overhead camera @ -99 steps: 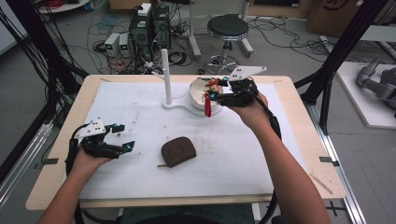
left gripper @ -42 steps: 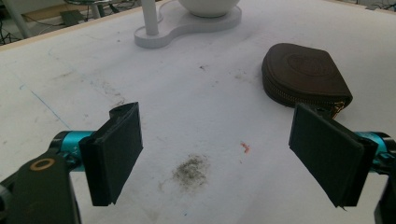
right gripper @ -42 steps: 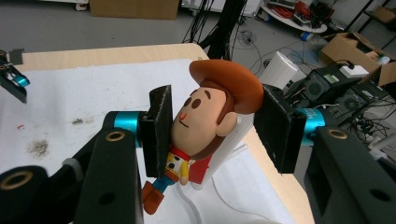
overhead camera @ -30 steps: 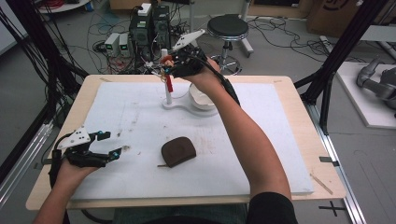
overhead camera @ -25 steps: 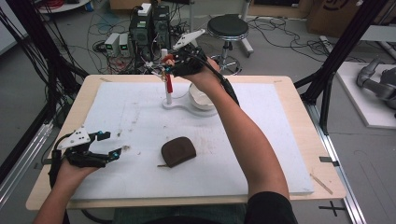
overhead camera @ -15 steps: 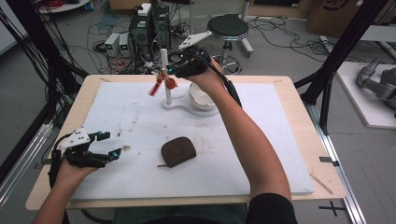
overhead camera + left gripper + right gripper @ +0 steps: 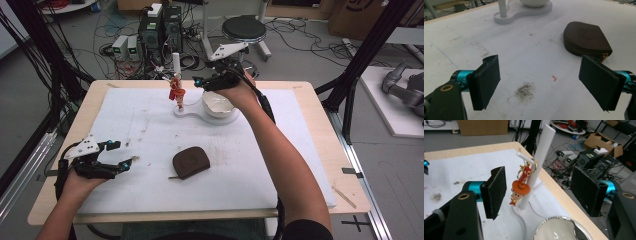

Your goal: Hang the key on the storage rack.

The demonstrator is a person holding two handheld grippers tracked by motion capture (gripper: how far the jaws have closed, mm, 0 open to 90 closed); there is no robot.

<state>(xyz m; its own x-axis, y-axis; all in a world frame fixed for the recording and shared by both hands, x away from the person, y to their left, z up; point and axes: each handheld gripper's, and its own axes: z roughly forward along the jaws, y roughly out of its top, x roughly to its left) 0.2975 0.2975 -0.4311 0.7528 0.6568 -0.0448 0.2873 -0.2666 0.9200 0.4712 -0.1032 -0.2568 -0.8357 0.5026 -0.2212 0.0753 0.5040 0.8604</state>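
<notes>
The keychain figure (image 7: 519,191), a small doll with an orange hat, is now hanging by its gold ring from the upper peg of the white stand (image 7: 541,157) at the far side of the counter (image 7: 320,150). One second ago the right tongs (image 7: 541,192) were pinching it against the post; half a second ago it was swinging out to the side, and now it is hanging straight down beside the post (image 7: 176,92). The jaws of the right tongs have just been opening and are standing spread on both sides of the figure, with no pad touching it. In the high view these tongs (image 7: 210,81) are already pulling a little away from the stand, above the white bowl (image 7: 218,104).

So, in my judgement, the hanging step is finishing: the figure is carrying its own weight on the peg. Whether the ring is sitting fully over the peg or only near its tip I cannot say surely, the view is too small there.

The left tongs (image 7: 116,156) are resting near the front left of the counter, spread and holding nothing. The brown pouch (image 7: 585,38) is lying closed just beyond them.
</notes>
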